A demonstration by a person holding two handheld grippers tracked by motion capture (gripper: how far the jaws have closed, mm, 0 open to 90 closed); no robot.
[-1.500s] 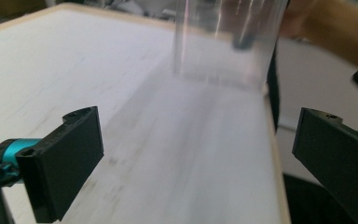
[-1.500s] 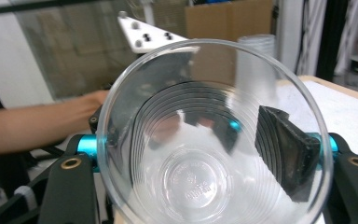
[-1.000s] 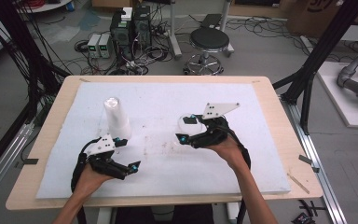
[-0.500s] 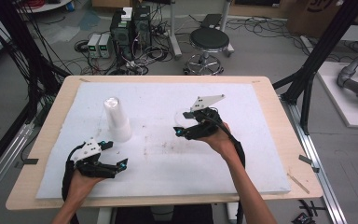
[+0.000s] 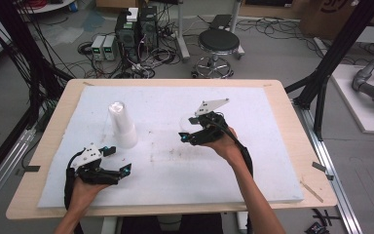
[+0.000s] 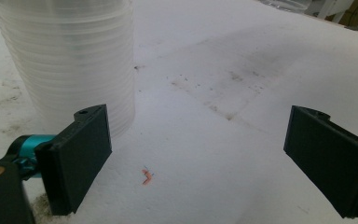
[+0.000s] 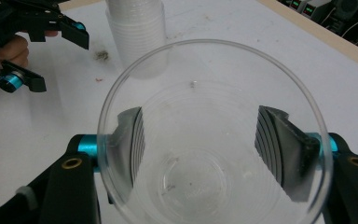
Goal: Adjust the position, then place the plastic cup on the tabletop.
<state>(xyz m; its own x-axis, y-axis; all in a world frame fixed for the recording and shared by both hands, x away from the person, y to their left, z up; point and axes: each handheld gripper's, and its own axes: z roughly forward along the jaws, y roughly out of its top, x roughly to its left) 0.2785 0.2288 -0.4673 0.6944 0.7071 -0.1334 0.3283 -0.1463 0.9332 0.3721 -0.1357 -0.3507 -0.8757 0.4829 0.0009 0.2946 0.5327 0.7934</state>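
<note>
From the high view, the stack of cups (image 5: 122, 126) stands upside down on the white board (image 5: 253, 161), and everything reads off it. The left gripper (image 5: 118, 162) lies low on the board just in front of the stack, jaws parted with nothing between them. The right gripper (image 5: 184, 130) is raised well to the stack's right and clamps one clear cup (image 5: 185, 126).

Over to the left gripper view: the stack of cups (image 6: 70, 60) rises just behind the left-hand jaw, untouched. The jaws have just been closing a little, yet they stand wide over bare board (image 6: 223, 154).

Now the right gripper view: the clear cup (image 7: 209, 135) faces us mouth first, both jaws pressed against its sides. Beyond its rim stands the stack (image 7: 137, 32), with the left gripper (image 7: 51, 56) beside that.
</note>
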